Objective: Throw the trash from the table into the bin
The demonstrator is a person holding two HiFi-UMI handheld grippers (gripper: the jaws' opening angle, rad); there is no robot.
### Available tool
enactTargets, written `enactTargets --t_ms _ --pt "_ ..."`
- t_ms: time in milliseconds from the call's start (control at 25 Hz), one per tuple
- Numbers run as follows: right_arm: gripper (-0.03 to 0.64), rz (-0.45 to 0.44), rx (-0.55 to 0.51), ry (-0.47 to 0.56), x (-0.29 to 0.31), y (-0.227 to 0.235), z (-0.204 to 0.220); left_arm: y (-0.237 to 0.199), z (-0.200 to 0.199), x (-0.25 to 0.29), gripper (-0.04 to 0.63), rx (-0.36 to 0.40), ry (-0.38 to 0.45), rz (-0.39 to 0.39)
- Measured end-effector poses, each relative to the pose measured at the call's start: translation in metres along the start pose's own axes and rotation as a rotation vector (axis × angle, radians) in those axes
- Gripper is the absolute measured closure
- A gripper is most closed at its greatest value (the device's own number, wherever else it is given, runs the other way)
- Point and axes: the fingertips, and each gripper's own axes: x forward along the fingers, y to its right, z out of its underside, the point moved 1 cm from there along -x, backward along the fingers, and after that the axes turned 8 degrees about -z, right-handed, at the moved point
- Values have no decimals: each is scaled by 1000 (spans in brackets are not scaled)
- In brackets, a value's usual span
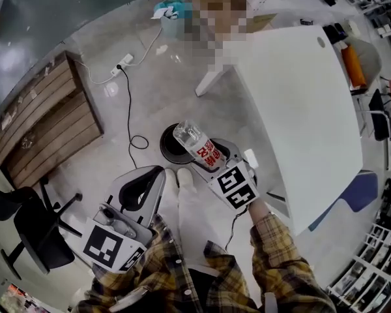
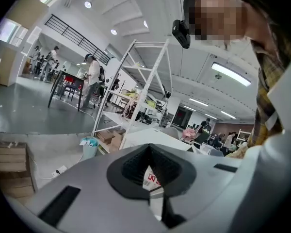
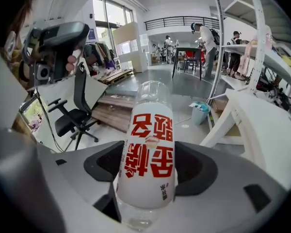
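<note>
The smooth white tabletop [image 1: 300,109] is wide and flat, and just beside its left edge, on the floor, stands a round black bin [image 1: 171,150], as I judge it. The clear plastic bottle [image 3: 148,164], a cylinder with a white label and red print, is off the tabletop and above this bin, probably so that it can drop inside. The right tongs [image 3: 148,174] pinch it at the label, while the left tongs [image 2: 150,171] are pressed together with nothing between them, aside near the body.
</note>
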Motion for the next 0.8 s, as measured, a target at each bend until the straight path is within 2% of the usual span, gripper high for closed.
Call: enactTargets --t_ms 280,520,800 --pt "313 -34 64 -18 88 30 58 -24 32 21 588 17 38 -32" --pt "313 -73 80 -98 164 49 130 -45 98 37 588 3 49 -71" --pt "312 -99 82 -221 243 71 208 -59 164 49 588 10 63 -77"
